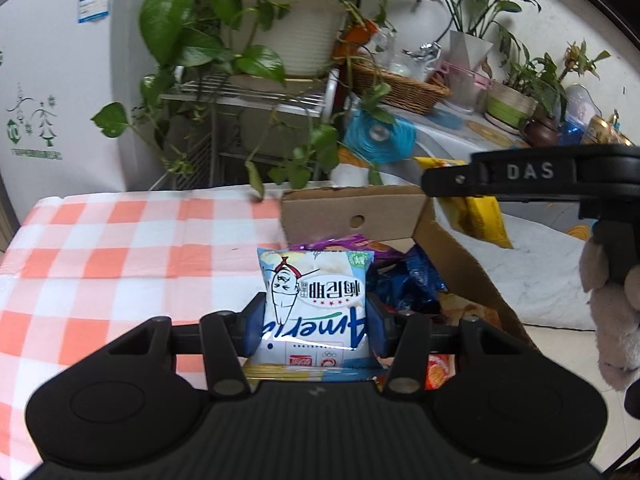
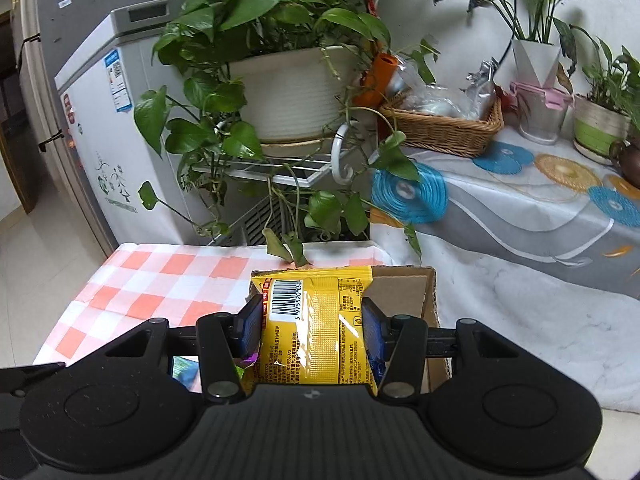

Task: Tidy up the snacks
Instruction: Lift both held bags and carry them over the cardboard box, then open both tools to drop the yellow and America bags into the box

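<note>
My left gripper (image 1: 316,322) is shut on a white and blue snack bag (image 1: 316,292) with a cartoon figure, held upright above the near left corner of a cardboard box (image 1: 352,210). Several more snack packs (image 1: 404,276), purple, blue and orange, lie inside that box. My right gripper (image 2: 312,326) is shut on a yellow snack bag (image 2: 316,320) whose barcode faces the camera, in front of the same cardboard box (image 2: 404,288). The right gripper's black body (image 1: 532,178) shows at the right edge of the left wrist view, with a yellow bag (image 1: 486,218) hanging under it.
The box stands at the right end of a table with an orange and white checked cloth (image 1: 120,248). Behind it are a large potted vine (image 2: 288,92) on a wire rack, a white chest freezer (image 2: 104,128), and a side table (image 2: 520,200) with a wicker basket (image 2: 444,126).
</note>
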`<state>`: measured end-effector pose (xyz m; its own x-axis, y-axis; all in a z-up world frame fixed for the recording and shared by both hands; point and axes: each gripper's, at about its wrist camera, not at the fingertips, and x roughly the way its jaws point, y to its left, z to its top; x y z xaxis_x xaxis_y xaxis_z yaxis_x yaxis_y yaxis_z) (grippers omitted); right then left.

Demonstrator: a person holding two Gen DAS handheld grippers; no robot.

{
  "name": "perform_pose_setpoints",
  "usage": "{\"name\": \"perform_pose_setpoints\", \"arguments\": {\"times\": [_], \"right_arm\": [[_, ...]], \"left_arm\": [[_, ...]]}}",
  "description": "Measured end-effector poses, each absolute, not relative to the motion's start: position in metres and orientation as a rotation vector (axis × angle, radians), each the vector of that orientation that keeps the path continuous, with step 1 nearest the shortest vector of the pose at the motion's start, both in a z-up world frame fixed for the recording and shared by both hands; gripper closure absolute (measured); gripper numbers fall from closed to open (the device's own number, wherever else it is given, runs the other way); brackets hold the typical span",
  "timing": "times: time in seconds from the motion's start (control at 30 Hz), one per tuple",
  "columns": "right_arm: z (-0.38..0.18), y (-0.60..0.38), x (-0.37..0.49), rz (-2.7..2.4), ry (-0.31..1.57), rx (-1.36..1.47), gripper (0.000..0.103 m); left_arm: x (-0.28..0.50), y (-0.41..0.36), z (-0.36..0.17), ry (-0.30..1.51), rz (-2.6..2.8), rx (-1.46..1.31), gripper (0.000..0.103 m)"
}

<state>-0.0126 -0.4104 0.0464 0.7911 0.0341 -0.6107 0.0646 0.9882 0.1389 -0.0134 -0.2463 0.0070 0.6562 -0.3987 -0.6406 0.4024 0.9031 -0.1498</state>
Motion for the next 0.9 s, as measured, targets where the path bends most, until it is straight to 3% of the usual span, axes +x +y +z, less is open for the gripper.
{"name": "perform_pose_setpoints", "arguments": {"times": [0.53, 0.63, 0.7, 0.73, 0.9], "right_arm": [[0.032, -0.425, 0.005, -0.083, 0.722, 0.215, 0.045], [0.028, -0.427, 0.008, -0.093, 0.733, 0.232, 0.037], [0.028, -0.427, 0.007, -0.095, 0.728, 0.235, 0.031], [0.028, -0.427, 0.007, -0.095, 0.726, 0.238, 0.027], [0.028, -0.427, 0.004, -0.100, 0.720, 0.248, 0.024]], "left_arm": [[0.006, -0.282, -0.004, 0.755, -0.473, 0.021, 0.053], [0.005, -0.285, -0.002, 0.747, -0.473, 0.034, 0.046], [0.003, -0.285, 0.001, 0.739, -0.463, 0.039, 0.027], [0.002, -0.285, 0.002, 0.738, -0.450, 0.047, 0.023], [-0.004, -0.280, 0.009, 0.734, -0.444, 0.072, 0.017]]}}
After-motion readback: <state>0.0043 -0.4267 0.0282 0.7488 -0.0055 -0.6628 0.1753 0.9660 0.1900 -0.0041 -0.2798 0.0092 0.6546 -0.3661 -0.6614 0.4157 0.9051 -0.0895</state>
